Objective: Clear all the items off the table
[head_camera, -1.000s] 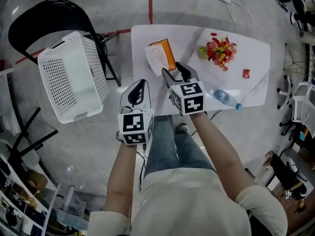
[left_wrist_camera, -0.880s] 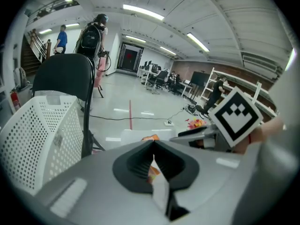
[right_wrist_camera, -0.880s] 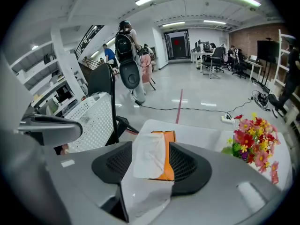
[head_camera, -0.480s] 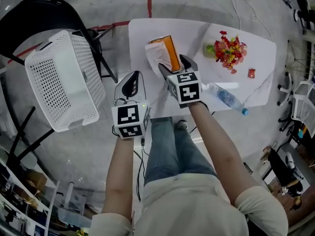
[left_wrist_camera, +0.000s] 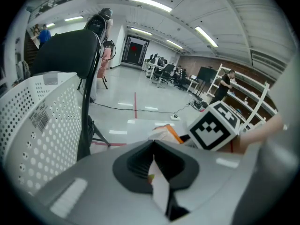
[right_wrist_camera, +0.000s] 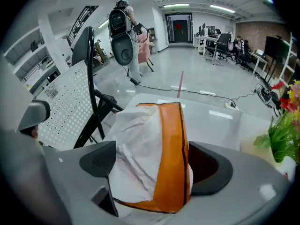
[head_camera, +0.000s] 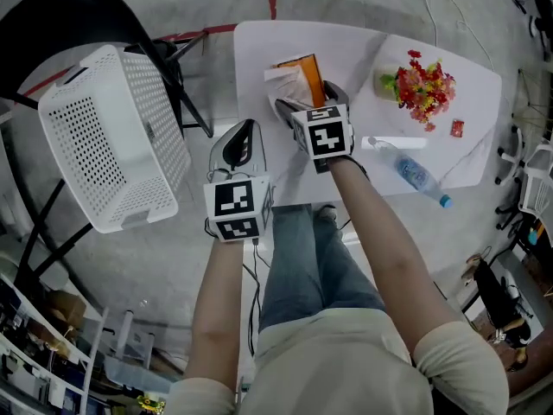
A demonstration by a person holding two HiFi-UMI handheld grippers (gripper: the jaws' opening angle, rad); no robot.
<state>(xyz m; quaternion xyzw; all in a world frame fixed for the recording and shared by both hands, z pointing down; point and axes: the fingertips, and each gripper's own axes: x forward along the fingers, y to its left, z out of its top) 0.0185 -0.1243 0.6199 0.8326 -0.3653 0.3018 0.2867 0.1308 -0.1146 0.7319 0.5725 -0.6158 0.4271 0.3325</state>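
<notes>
Desk (head_camera: 363, 46) still full, basket (head_camera: 112, 137) bare: right tool (head_camera: 304, 102), jaws just opening, straddles the orange tissue pack (head_camera: 298, 69); left tool (head_camera: 244, 132) closed, empty.

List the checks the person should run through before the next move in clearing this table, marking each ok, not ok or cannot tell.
1. Tissue pack sits between the right tongs: ok; the jaws have just been opening and flank it.
2. Pads pressing on the pack: not ok; the jaws stand open.
3. Left tongs out of the way: ok; shut, holding nothing.
4. Basket ready to receive: ok; open-topped on the chair, nothing seen inside.
5. Flowers and bottle clear of the pack: ok; both lie apart from it.
</notes>
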